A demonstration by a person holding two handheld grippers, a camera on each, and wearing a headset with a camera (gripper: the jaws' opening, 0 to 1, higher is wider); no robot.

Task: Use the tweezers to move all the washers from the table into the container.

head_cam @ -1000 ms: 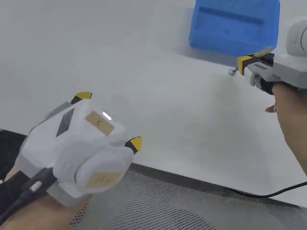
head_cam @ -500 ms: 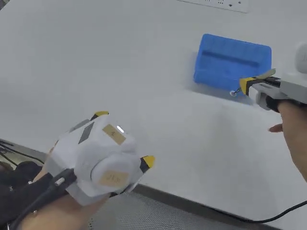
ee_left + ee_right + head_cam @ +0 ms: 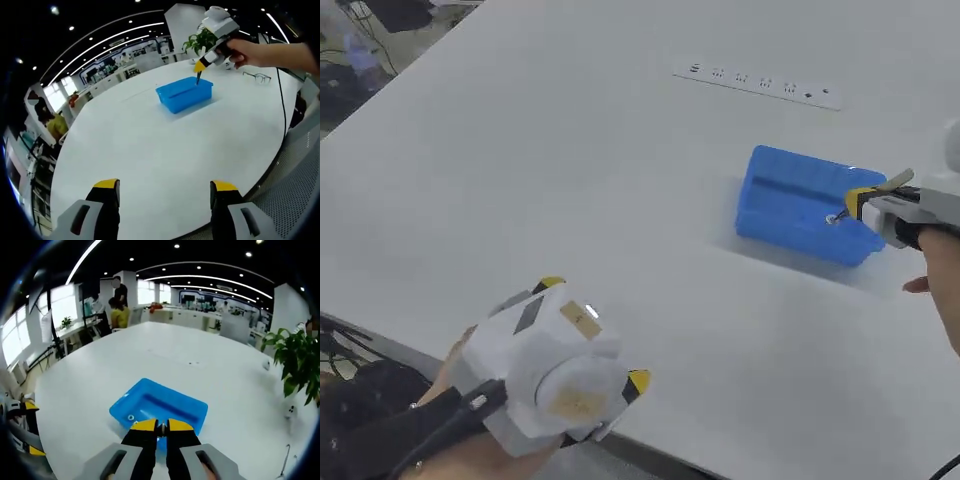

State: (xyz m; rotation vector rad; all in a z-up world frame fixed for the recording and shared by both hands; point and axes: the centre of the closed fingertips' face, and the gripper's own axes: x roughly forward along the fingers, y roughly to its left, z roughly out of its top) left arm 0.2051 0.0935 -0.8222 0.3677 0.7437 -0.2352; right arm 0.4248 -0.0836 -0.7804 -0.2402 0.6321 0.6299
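Nearest the person, the left gripper [image 3: 165, 186] hangs low over the front edge of the white table [image 3: 570, 170], jaws spread wide and holding nothing, evidently parked to leave the work to the other hand. Farther out, the right gripper [image 3: 159, 425], jaws pressed together on the one pair of tweezers [image 3: 844, 212], dips their tip into the single blue container [image 3: 790, 190], apparently to drop a washer [image 3: 832, 218]. It is the one washer countable, and whether it is pinched or lying loose cannot be told. Beyond lies one power strip [image 3: 760, 83].
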